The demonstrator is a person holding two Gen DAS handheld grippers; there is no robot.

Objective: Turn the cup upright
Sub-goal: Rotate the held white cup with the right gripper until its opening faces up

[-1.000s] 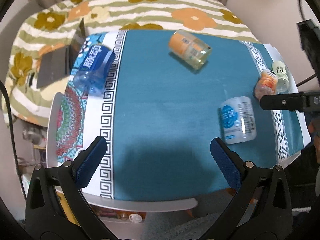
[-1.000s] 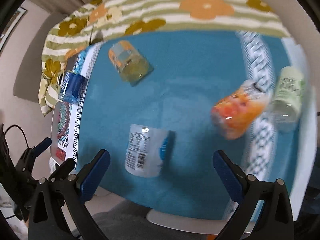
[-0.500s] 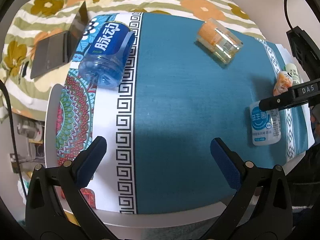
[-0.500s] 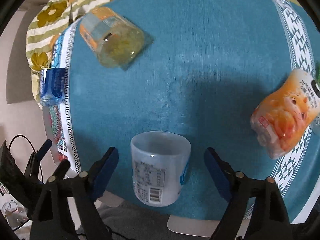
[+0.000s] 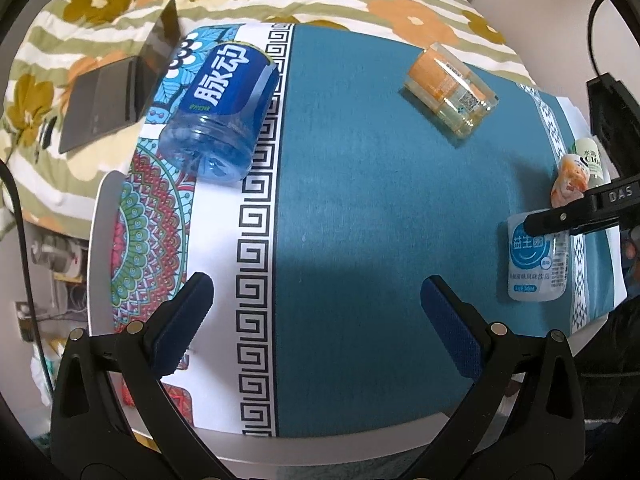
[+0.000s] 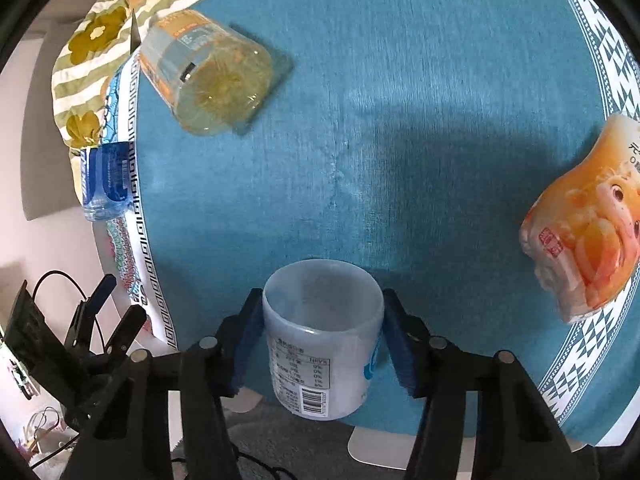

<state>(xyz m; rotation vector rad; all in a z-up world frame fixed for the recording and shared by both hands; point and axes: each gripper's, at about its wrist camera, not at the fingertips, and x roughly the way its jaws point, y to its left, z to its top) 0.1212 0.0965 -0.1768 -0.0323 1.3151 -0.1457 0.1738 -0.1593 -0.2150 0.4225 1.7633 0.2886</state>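
A white plastic cup (image 6: pixel 320 340) with a blue label lies on its side near the table's front edge, its open mouth facing away from the right wrist camera. My right gripper (image 6: pixel 322 336) is shut on it, one blue pad against each side. The left wrist view shows the same cup (image 5: pixel 536 264) at the right edge, with one black finger of my right gripper (image 5: pixel 580 210) across it. My left gripper (image 5: pixel 316 320) is open and empty above the tablecloth's front part.
A blue bottle-cup (image 5: pixel 222 108) lies on its side at the left, a clear orange-labelled cup (image 5: pixel 450 86) at the back, an orange cup (image 6: pixel 588 224) and a green-labelled bottle (image 5: pixel 588 156) at the right. A dark laptop (image 5: pixel 116 88) sits on the floral bedding behind.
My right gripper has moved down to the white cup and shut on its sides. My left gripper has swung left and stays open.
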